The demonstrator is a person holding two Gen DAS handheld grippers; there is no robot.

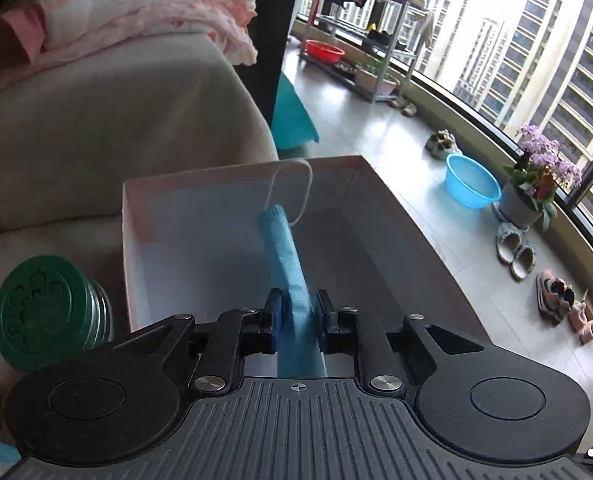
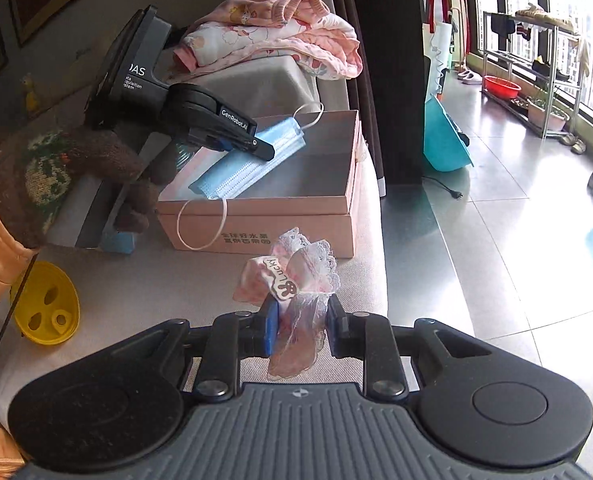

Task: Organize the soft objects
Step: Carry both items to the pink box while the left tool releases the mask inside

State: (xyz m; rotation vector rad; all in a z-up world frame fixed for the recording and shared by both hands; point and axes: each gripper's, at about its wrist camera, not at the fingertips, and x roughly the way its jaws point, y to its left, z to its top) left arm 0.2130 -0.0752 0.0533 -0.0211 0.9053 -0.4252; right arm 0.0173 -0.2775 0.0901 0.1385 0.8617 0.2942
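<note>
A blue face mask [image 1: 284, 256] hangs over the open pink box [image 1: 236, 168] on the sofa. My left gripper [image 1: 298, 300] has the mask between its pads, which touch both its sides. In the right wrist view the left gripper [image 2: 266, 152] reaches over the box [image 2: 296, 220] from the left. There the mask [image 2: 232, 176] slopes down toward the front wall, with one ear loop hanging outside. My right gripper [image 2: 300, 312] is shut on a pink lace bow with a "Lucky" tag [image 2: 296, 268], held just in front of the box.
A green-lidded jar [image 1: 48, 312] stands left of the box, and a yellow perforated lid [image 2: 48, 304] lies on the seat. Pink clothes [image 2: 280, 32] are piled on the sofa back. A gloved hand [image 2: 56, 176] holds the left gripper. Tiled floor with a blue basin [image 1: 472, 184] lies to the right.
</note>
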